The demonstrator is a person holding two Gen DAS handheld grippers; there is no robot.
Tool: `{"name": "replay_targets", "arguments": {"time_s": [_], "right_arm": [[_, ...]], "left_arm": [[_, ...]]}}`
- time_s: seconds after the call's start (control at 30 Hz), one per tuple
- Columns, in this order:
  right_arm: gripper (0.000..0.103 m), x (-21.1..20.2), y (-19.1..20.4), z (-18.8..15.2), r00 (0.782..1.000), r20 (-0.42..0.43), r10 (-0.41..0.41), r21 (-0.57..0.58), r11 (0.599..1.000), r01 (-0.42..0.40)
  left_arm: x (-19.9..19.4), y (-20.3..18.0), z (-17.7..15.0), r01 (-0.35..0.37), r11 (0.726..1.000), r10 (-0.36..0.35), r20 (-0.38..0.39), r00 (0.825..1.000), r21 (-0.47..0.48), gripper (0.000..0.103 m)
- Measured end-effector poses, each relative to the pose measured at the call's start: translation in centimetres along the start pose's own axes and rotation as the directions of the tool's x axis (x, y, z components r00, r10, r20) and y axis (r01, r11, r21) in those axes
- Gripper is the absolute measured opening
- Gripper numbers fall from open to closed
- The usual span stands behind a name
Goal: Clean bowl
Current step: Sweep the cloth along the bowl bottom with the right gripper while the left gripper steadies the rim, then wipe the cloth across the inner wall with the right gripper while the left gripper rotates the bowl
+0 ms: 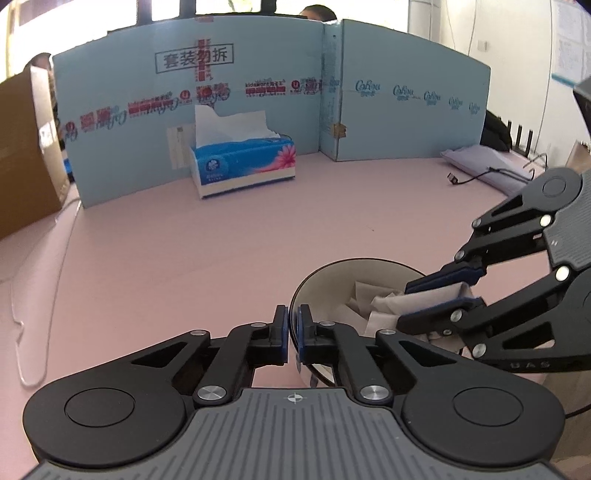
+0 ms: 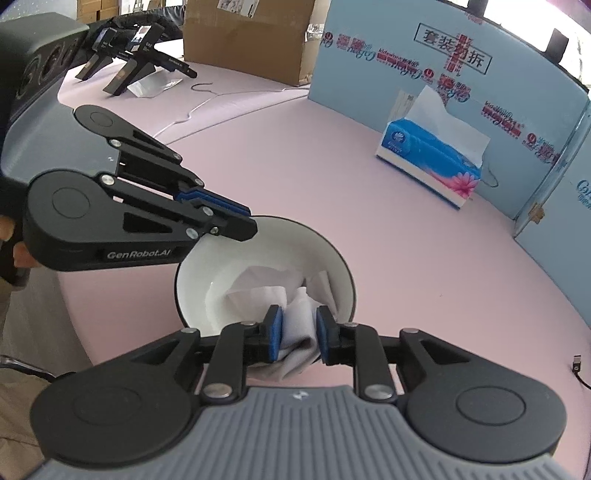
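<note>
A bowl [image 2: 207, 266], white inside with a dark outside, sits on the pink table. My left gripper [image 1: 293, 326] is shut on the bowl's rim [image 1: 295, 299], one finger inside and one outside. In the right wrist view the left gripper [image 2: 243, 219] comes in from the left onto the rim. My right gripper [image 2: 299, 330] is shut on a crumpled white tissue [image 2: 295, 314] that reaches down into the bowl. From the left wrist view the right gripper [image 1: 439, 299] enters from the right and holds the tissue [image 1: 424, 295] over the bowl's inside.
A blue tissue box [image 1: 243, 166] with a sheet sticking up stands at the back by a light blue cardboard screen [image 1: 258, 74]. A brown carton [image 2: 251, 33] and black stands [image 2: 129, 55] sit far left. A cable end [image 1: 454, 179] lies at the right.
</note>
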State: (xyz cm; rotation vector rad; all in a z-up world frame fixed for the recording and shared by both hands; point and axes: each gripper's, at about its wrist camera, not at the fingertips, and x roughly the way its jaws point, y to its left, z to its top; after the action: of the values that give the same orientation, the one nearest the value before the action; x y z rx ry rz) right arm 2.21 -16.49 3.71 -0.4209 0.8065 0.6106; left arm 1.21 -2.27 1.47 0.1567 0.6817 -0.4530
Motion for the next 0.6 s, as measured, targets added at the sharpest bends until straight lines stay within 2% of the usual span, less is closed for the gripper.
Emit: {"name": "replay_targets", "arguments": {"time_s": [0.3,0.5,0.6], "right_arm": [[0.023,1.0,0.6,0.2,0.999,-0.028,0.027,-0.043,0.999,-0.029],[0.035,2.5,0.7,0.8,0.997,-0.078,0.015,-0.087,0.996,-0.022],[0.036,3.2,0.0,1.1,0.993,-0.104,0.052,-0.068,0.996,-0.059]], "left_arm": [[-0.1,-0.5,0.4,-0.018,0.999,0.018,0.002,1.0,0.044,0.006],[-0.4,-0.5,0.5,-0.018,0.998,0.017,0.012,1.0,0.058,0.007],[-0.3,-0.5,0.5,-0.015,0.998,0.015,0.013,1.0,0.061,0.008]]}}
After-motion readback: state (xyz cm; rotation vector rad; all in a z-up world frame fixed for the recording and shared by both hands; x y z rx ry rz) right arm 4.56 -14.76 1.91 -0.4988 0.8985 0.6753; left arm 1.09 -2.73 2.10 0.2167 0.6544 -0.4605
